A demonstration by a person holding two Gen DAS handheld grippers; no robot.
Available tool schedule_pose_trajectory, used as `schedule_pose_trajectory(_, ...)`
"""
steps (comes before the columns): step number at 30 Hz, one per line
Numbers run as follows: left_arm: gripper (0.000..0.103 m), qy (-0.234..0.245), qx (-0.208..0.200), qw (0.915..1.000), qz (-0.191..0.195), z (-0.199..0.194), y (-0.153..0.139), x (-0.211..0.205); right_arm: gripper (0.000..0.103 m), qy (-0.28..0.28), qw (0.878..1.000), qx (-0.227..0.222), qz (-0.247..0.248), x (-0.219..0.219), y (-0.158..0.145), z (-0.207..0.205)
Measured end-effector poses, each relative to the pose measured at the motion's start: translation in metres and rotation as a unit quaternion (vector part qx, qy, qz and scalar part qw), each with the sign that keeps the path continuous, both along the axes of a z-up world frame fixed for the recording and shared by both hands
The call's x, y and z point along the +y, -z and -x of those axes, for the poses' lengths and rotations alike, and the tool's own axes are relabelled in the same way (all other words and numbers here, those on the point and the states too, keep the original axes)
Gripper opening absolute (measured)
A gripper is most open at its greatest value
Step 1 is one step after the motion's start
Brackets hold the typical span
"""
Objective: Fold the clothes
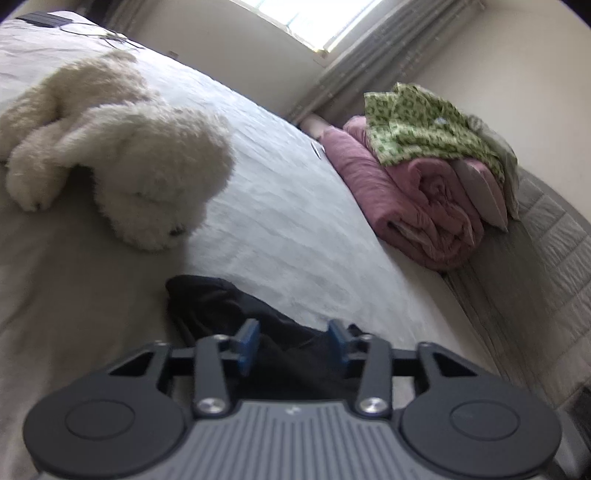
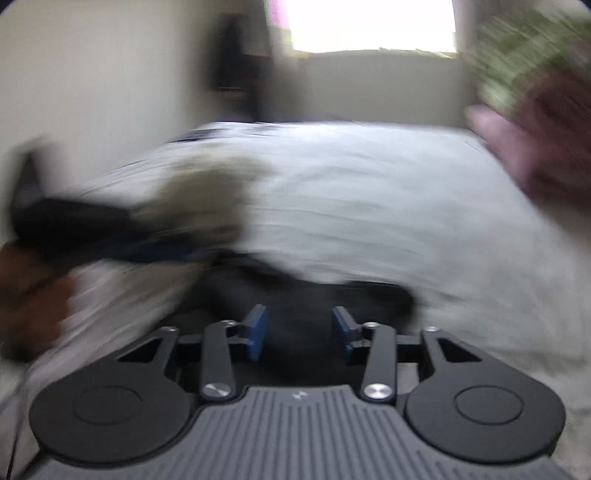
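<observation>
Daylight enters from a blown-out white window point(image 2: 369, 26) at the top of both views, leaving the room softly lit. The left wrist picture is fairly sharp, with fisheye bending and dark corners. The right wrist picture is heavily motion-blurred; the pale grey quilted bedspread point(image 2: 369, 192) smears, and only the near gripper body stays crisp.

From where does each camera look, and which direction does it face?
Left wrist: sits on the left gripper, open, low over the bed, facing the black garment, plush toy and pink blanket.
Right wrist: sits on the right gripper, open, facing across the bed toward the window; heavily blurred.
Both share the bed, garment, toy and blanket.
</observation>
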State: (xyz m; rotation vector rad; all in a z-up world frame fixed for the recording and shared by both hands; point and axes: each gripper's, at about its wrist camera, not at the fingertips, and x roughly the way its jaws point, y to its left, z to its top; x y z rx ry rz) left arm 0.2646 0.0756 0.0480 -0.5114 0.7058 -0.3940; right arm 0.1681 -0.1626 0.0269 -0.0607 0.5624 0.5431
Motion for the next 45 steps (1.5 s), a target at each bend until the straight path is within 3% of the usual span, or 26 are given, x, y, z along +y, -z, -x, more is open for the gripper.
schedule_pose_trajectory(4,0.048,0.004,0.012,0.9984,-0.056,-0.008,0.010,-0.012,0.048,-0.122,0.991,-0.002,0.058,0.046,0.013,0.032)
schedule_pose_trajectory(6,0.047,0.015,0.007,0.9967,-0.079,-0.009,0.012,-0.018,0.044,-0.132,0.985,-0.013,0.113,0.065,0.028,0.034)
schedule_pose_trajectory(7,0.039,0.021,0.004,0.9957,-0.091,-0.010,0.014,-0.021,0.042,-0.130,0.984,-0.008,0.123,0.070,0.033,0.031)
schedule_pose_trajectory(8,0.031,0.024,0.002,0.9939,-0.108,-0.010,0.014,-0.025,0.038,-0.127,0.983,-0.002,0.133,0.074,0.039,0.027)
schedule_pose_trajectory(9,0.019,0.027,0.001,0.9924,-0.120,-0.011,0.014,-0.028,0.022,-0.123,0.982,0.005,0.140,0.076,0.044,0.023)
schedule_pose_trajectory(10,0.017,0.030,0.000,0.9919,-0.123,-0.012,0.014,-0.030,0.013,-0.121,0.982,0.009,0.147,0.077,0.046,0.021)
schedule_pose_trajectory(11,0.016,0.032,-0.003,0.9919,-0.123,-0.012,0.012,-0.030,0.012,-0.118,0.982,0.012,0.144,0.075,0.046,0.020)
schedule_pose_trajectory(15,0.009,0.026,-0.007,0.9930,-0.115,-0.014,0.005,-0.030,0.008,-0.102,0.991,0.040,0.076,0.050,0.028,0.015)
schedule_pose_trajectory(17,0.007,0.022,-0.005,0.9937,-0.110,-0.015,0.001,-0.030,0.008,-0.089,0.992,0.082,0.024,0.035,0.024,0.002)
schedule_pose_trajectory(20,0.006,0.016,-0.003,0.9946,-0.102,-0.016,-0.004,-0.029,0.008,-0.079,0.984,0.153,-0.048,0.019,0.020,-0.018)
schedule_pose_trajectory(26,0.006,0.004,-0.002,0.9954,-0.096,-0.018,-0.017,-0.029,0.008,-0.055,0.963,0.222,-0.143,-0.003,0.011,-0.039)
schedule_pose_trajectory(30,0.006,0.000,-0.010,0.9941,-0.108,-0.015,-0.027,-0.030,0.008,-0.044,0.957,0.237,-0.164,-0.007,0.011,-0.043)
schedule_pose_trajectory(37,0.006,0.002,-0.028,0.9843,-0.174,-0.012,-0.009,-0.031,0.008,-0.048,0.964,0.236,-0.115,0.027,0.035,-0.033)
schedule_pose_trajectory(41,0.006,0.009,-0.048,0.9784,-0.201,-0.014,-0.002,-0.034,0.008,-0.039,0.962,0.224,-0.154,0.020,0.040,-0.032)
schedule_pose_trajectory(45,0.006,0.014,-0.057,0.9808,-0.186,-0.015,-0.005,-0.036,0.008,-0.036,0.956,0.194,-0.216,-0.002,0.020,-0.024)
